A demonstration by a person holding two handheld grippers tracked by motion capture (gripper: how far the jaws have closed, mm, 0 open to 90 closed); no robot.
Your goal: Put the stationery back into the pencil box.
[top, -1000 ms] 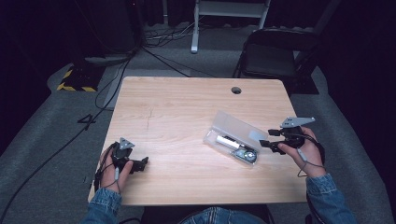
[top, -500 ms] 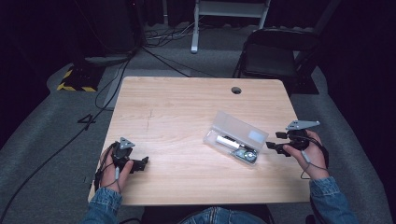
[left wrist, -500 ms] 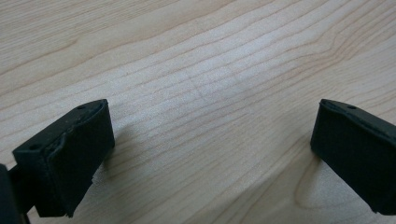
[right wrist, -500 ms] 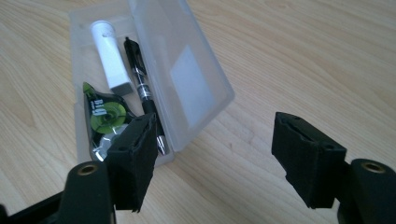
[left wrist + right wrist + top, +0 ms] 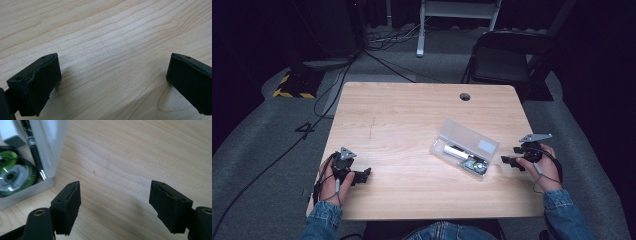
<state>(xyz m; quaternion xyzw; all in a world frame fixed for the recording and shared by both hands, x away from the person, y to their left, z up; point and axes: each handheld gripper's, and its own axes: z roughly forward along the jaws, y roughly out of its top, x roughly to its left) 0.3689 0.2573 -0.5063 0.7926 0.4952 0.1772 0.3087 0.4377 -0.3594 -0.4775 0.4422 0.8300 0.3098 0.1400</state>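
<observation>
Clear case (image 5: pixel 464 145) w/ pen (image 5: pixel 35 150), tape (image 5: pixel 11 176), R tongs (image 5: pixel 508 162) beside, table (image 5: pixel 412 115)

The counter (image 5: pixel 412 130) is pale wood with a visible grain and a smooth, faintly satin finish. The box (image 5: pixel 464 147), right of centre in the high view, is clear frosted plastic; in it lie a glossy black pen (image 5: pixel 33 147) with a shiny metal tip and a green-and-silver disc (image 5: pixel 12 176) that gleams. Both claws' pads (image 5: pixel 37 82) are matt black, finely textured. The sleeves (image 5: pixel 562 215) are blue denim.
</observation>
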